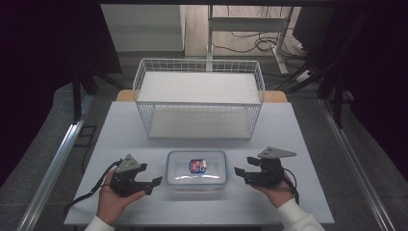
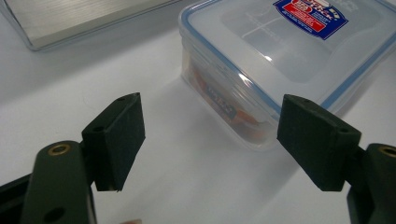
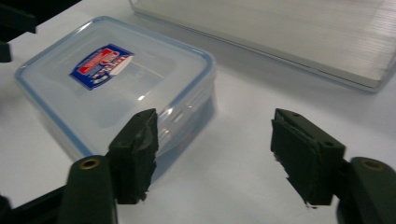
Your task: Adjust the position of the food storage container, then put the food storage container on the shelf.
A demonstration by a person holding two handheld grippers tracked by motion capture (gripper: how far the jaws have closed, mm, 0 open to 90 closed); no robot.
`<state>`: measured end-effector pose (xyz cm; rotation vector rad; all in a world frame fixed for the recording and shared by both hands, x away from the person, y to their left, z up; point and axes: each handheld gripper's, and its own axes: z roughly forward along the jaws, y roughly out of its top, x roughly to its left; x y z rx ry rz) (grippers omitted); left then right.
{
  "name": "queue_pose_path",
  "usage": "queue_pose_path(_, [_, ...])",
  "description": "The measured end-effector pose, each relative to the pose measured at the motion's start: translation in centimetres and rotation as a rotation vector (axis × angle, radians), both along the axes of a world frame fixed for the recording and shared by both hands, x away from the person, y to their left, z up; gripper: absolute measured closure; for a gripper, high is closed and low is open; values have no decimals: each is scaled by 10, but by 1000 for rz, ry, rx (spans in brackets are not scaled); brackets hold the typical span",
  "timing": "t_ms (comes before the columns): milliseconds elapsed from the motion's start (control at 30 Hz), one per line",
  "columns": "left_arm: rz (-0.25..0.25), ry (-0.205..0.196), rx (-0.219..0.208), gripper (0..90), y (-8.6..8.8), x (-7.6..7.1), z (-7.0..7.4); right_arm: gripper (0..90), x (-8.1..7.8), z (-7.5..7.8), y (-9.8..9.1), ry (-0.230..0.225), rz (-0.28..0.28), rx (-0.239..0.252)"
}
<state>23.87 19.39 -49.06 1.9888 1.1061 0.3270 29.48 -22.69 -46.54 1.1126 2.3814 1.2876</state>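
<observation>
Both tongs are hanging released: left tongs (image 1: 155, 182) and right tongs (image 1: 238, 172) are flanking the lidded plastic container (image 1: 197, 169), probably readying a two-sided grip. It is sitting mid-worktop (image 1: 288, 130), before the wire basket (image 1: 199, 98).

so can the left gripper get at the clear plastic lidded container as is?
Probably yes. The left gripper is open beside the clear plastic lidded container, with bare white table between them and nothing in the way.
</observation>
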Motion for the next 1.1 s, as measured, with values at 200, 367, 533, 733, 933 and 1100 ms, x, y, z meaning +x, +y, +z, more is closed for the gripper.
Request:
queue_pose_path(200, [-2,6,-24,227,0,2,0,236,-3,-1,2,18,1,29])
queue_pose_path(367, [-7,21,-53,207,-2,4,0,228,-3,1,2,51,12,94])
queue_pose_path(533, [-4,45,-91,189,-2,9,-1,211,-4,-2,8,66,56,99])
queue_pose_path(733, [-14,94,-173,185,-6,17,-3,206,-7,-4,12,93,80,125])
queue_pose_path(933, [-18,151,-219,180,-12,30,-11,206,-7,-5,13,96,79,134])
queue_pose_path(1100, [-21,203,-289,166,-15,39,-16,206,-7,-6,18,89,90,123])
